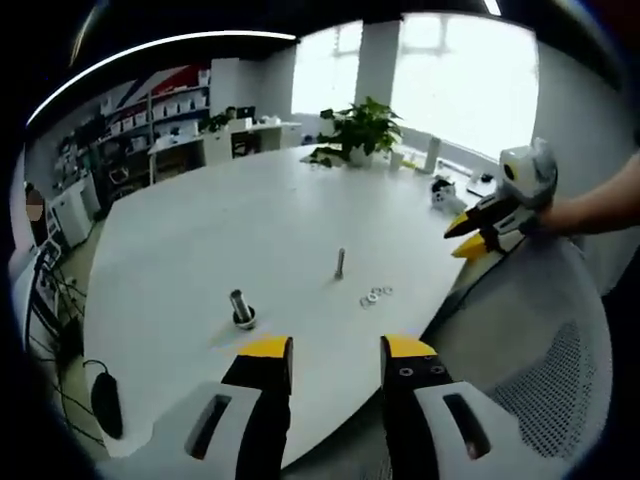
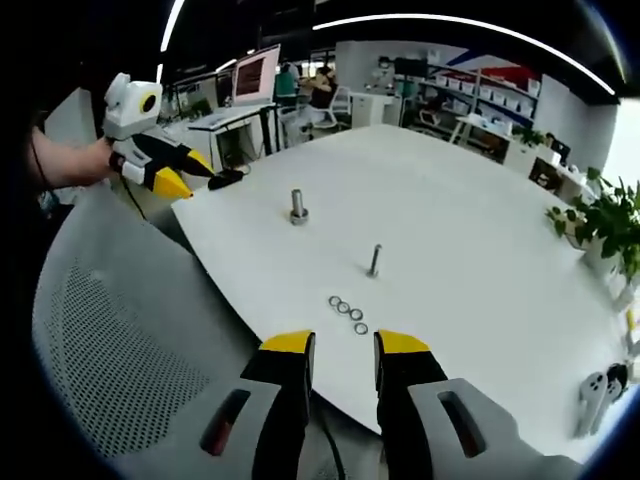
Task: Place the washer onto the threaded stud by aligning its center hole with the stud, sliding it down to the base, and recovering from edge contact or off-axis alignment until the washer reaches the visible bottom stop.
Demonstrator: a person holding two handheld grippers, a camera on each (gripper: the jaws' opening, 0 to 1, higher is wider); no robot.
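Observation:
A thin threaded stud (image 1: 340, 263) (image 2: 374, 260) stands upright near the middle of the white table (image 1: 220, 220) (image 2: 470, 210). Several small washers (image 1: 377, 295) (image 2: 347, 309) lie flat in a short row close to it. A thicker bolt on a round base (image 1: 241, 307) (image 2: 298, 205) stands farther off. My left gripper (image 1: 337, 350) hovers open over the table edge, short of the bolt, holding nothing. My right gripper (image 2: 345, 345) is open and empty, just off the table edge in front of the washers. Each gripper shows in the other's view: right gripper (image 1: 466, 236), left gripper (image 2: 186, 172).
A grey mesh chair back (image 1: 550, 370) (image 2: 110, 330) sits below the table edge between the grippers. A potted plant (image 1: 358, 130) (image 2: 605, 215) and white controllers (image 1: 445, 192) (image 2: 598, 388) stand on the far side. A black mouse (image 2: 226, 179) lies by the edge. Desks and shelves stand behind.

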